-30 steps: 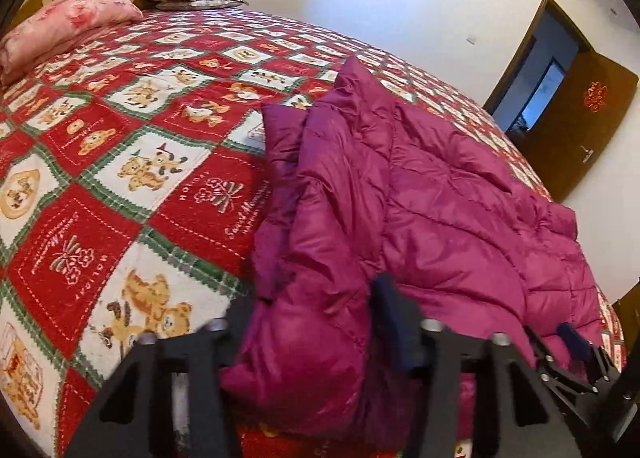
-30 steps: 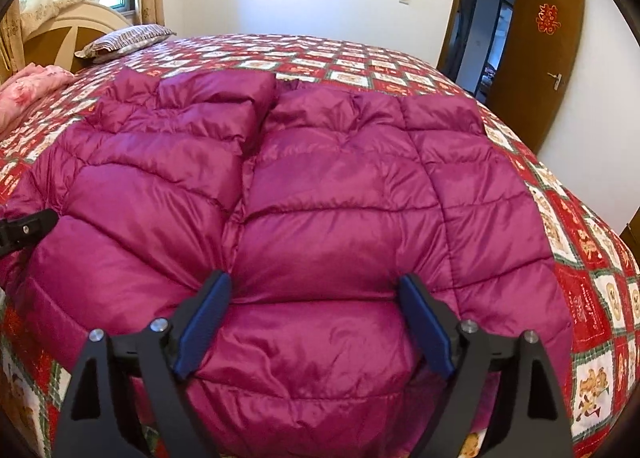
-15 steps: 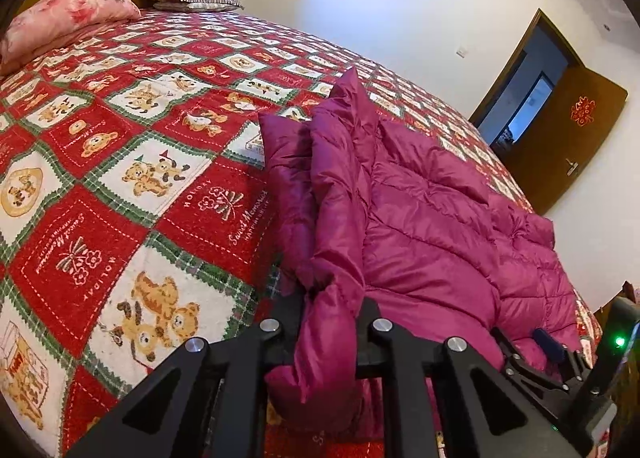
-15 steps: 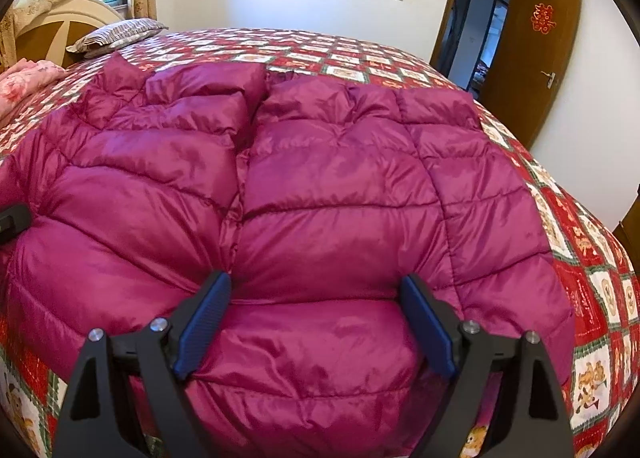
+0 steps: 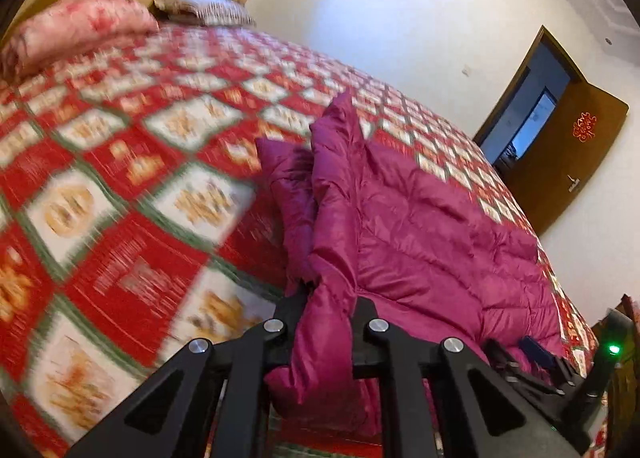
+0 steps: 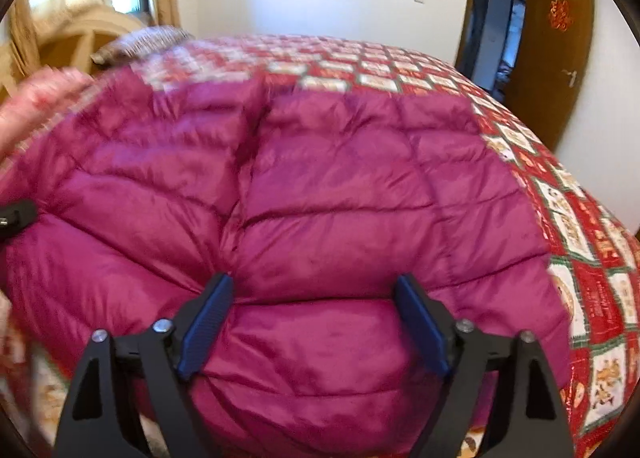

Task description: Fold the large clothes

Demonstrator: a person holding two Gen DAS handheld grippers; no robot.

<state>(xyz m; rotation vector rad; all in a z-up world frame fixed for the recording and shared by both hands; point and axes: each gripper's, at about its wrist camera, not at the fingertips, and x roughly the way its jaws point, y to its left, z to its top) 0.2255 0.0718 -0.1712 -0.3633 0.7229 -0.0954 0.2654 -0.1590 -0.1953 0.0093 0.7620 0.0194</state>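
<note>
Change: the left gripper (image 5: pixel 328 300) has closed on a fold at the edge of the magenta quilted puffer jacket (image 5: pixel 420 234) and lifted it since a second ago.
Right gripper (image 6: pixel 312 318): jaws wide, just narrowing, blue pads (image 6: pixel 208 322) straddling the jacket's near hem, not pinching.
Jacket place: spread near the front edge of the red patchwork bedspread (image 5: pixel 120 185).
Headboard end: pink pillow (image 5: pixel 76 29).

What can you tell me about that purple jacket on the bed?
The jacket is a magenta puffer of shiny quilted fabric, stitched into puffy panels. It lies spread on the red patchwork bedspread, near its edge. The left gripper is shut on a fold of its side edge, which bunches up between the fingers. The right gripper is open, its jaws just closing, blue pads either side of a padded panel at the near hem.
</note>
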